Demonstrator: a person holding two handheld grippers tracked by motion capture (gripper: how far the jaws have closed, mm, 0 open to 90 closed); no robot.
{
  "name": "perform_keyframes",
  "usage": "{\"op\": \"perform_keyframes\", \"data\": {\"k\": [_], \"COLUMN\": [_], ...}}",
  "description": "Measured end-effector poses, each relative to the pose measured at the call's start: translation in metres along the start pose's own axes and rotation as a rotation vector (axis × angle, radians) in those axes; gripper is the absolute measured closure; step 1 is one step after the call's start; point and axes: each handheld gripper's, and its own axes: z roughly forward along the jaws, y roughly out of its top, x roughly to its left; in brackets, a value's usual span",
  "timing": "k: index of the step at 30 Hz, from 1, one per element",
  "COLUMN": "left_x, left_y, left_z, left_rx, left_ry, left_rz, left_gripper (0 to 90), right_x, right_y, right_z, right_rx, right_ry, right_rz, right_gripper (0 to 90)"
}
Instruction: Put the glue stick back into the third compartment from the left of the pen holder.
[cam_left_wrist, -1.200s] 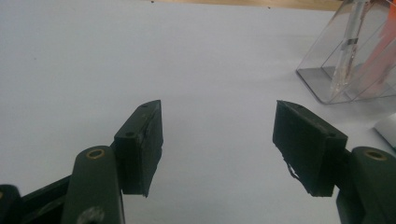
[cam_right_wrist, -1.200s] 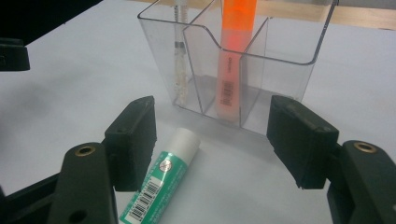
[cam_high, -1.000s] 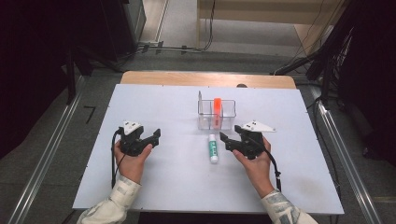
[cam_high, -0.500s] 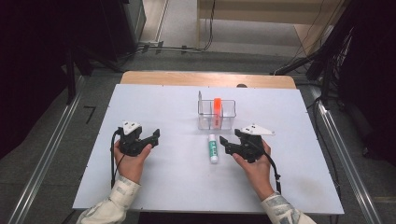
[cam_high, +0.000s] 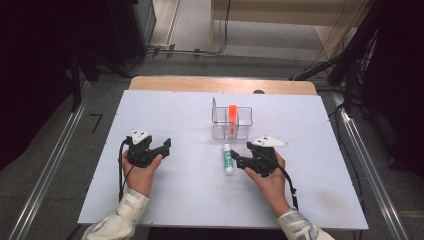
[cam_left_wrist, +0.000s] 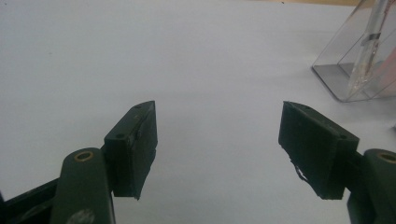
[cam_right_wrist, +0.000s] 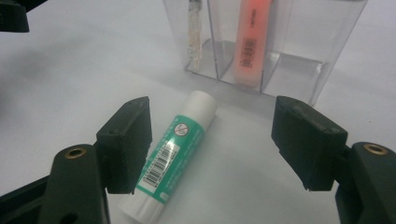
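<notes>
A: High view, status?

B: The glue stick (cam_high: 228, 160) lay flat on the white surface (cam_high: 170, 200), centre of frame, just below the clear organiser (cam_high: 231, 129), which held an orange marker (cam_high: 232, 119). The right tool (cam_high: 236, 159) sat just beside the stick at centre right; the left tool (cam_high: 166, 146) rested well apart at centre left, over bare surface.

A: Left gripper view?

B: The left tool's jaws stood wide with nothing between them; the organiser's corner showed at upper right (cam_left_wrist: 359, 60).

A: Right gripper view?

B: The right tool's jaws stood wide, the glue stick (cam_right_wrist: 175, 149) lying between them, nearer the left jaw, cap end toward the organiser (cam_right_wrist: 299, 51).

A: Handling?

B: Judged light, rigid, with a smooth rounded body likely to roll or slip. Recommended hold: across the labelled mid-body, jaws square to its long axis.
</notes>
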Motion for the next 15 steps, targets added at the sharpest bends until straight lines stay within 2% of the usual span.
{"op": "perform_keyframes", "data": {"k": [15], "left_x": [0.0001], "left_y": [-0.0004], "left_z": [-0.0001], "left_rx": [0.001], "left_ry": [-0.001], "left_rz": [0.0], "left_gripper": [28.8], "right_x": [0.0086], "right_y": [-0.0033], "right_z": [0.0079], "right_rx": [0.028], "right_ry": [0.008], "right_rz": [-0.016], "right_gripper": [27.3]}}
